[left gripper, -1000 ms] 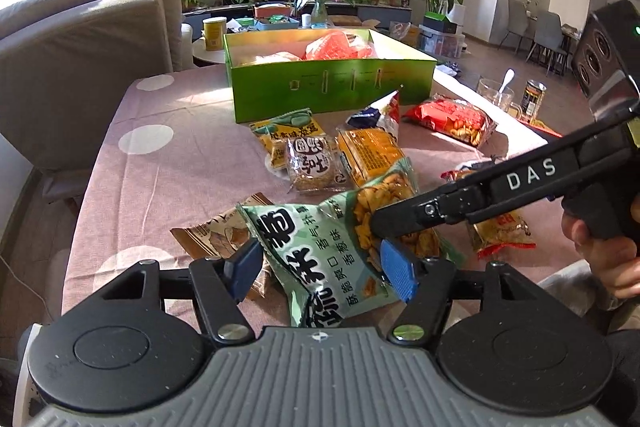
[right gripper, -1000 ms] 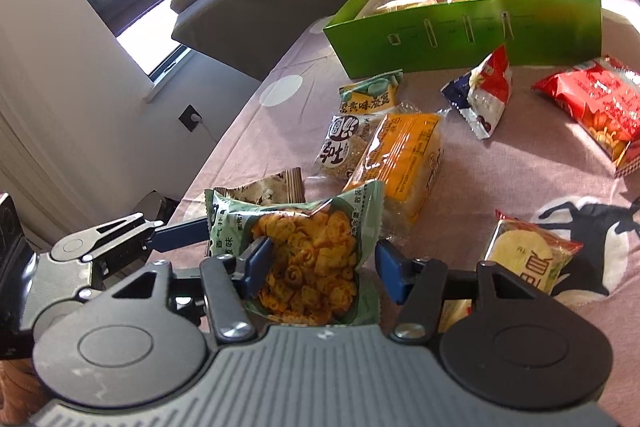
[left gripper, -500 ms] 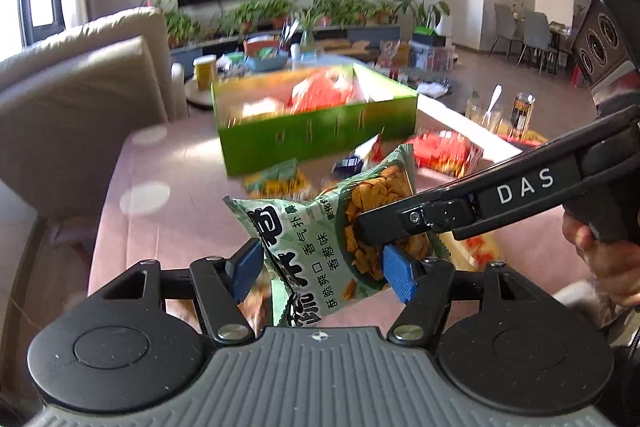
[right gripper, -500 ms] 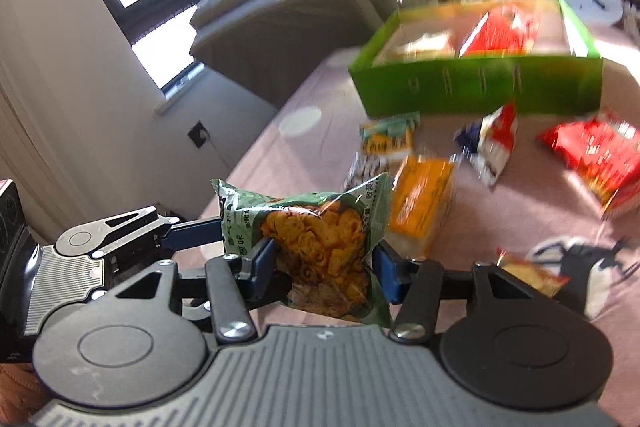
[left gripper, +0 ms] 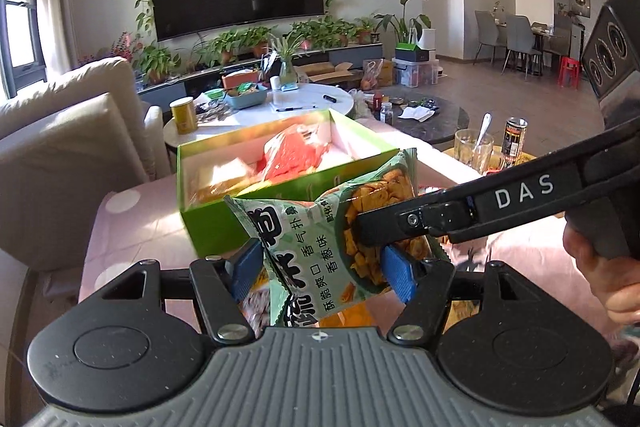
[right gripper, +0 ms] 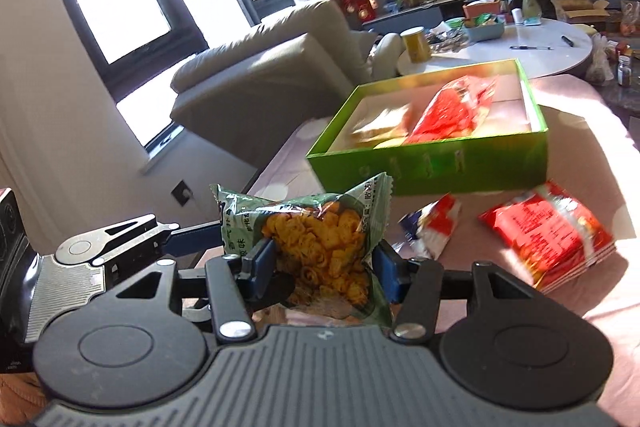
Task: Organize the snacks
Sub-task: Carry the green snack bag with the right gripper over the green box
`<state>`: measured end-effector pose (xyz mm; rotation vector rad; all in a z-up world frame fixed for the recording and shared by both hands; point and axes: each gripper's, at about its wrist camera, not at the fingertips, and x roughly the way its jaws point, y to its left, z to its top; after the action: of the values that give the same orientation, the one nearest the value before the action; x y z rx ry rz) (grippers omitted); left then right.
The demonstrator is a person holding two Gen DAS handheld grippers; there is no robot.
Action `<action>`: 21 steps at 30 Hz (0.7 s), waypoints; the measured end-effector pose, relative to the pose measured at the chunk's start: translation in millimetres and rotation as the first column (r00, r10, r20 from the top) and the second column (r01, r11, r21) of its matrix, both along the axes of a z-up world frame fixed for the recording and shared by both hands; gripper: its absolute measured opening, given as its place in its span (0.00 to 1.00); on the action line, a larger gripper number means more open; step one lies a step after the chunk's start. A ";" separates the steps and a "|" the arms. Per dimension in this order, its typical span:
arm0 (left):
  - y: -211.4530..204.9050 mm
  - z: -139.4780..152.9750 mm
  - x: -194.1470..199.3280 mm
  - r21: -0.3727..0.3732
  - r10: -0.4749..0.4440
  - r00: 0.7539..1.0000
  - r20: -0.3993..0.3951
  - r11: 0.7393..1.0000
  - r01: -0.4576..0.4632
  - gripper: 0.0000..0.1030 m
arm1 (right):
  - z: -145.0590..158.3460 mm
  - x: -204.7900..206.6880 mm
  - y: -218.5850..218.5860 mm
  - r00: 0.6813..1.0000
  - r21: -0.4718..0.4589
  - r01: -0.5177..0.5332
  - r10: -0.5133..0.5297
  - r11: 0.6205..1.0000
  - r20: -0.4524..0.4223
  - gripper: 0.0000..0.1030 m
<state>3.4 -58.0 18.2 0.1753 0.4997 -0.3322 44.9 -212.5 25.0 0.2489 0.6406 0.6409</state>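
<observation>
Both tongs share one green snack bag [left gripper: 320, 247], carried clear of the worktop [right gripper: 600, 327]. The left tongs [left gripper: 320, 269] stand partly closed with the blue pads against the bag's two sides. The right tongs [right gripper: 326, 269] pinch the end showing the orange crisps; their jaws have just been closing, with the bag between them.

What matters next is the green box [right gripper: 440, 167]. In the right wrist view it lies at about one o'clock from the bag, further across the worktop, open side up, a red packet [right gripper: 448, 111] already inside. Its long side runs roughly across the line of travel. The bag's far corner seems level with the near wall, though fisheye distortion makes that uncertain.
</observation>
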 end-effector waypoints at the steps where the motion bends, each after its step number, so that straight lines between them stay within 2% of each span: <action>1: -3.3 1.2 5.6 0.004 -0.005 1.000 0.002 1.000 0.005 0.60 | 0.1 4.2 -4.1 1.000 0.008 0.006 -0.006 1.000 -0.002 0.52; 11: -35.2 10.3 64.8 0.001 -0.028 0.999 0.027 1.000 0.028 0.60 | 8.1 53.5 -29.2 0.997 0.041 0.072 -0.074 0.997 0.031 0.53; 17: -47.6 16.3 100.8 -0.015 -0.035 0.997 0.063 0.999 0.036 0.60 | 13.5 83.0 -43.4 0.990 0.047 0.082 -0.086 0.996 0.113 0.53; 21: -58.7 14.3 126.5 -0.008 -0.028 0.997 0.075 1.000 0.029 0.61 | 14.7 107.4 -49.3 0.986 0.054 0.104 -0.110 0.993 0.127 0.53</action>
<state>129.9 -116.8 32.5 0.1857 0.4221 -0.3543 152.2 -261.8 39.7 0.2811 0.4842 0.5641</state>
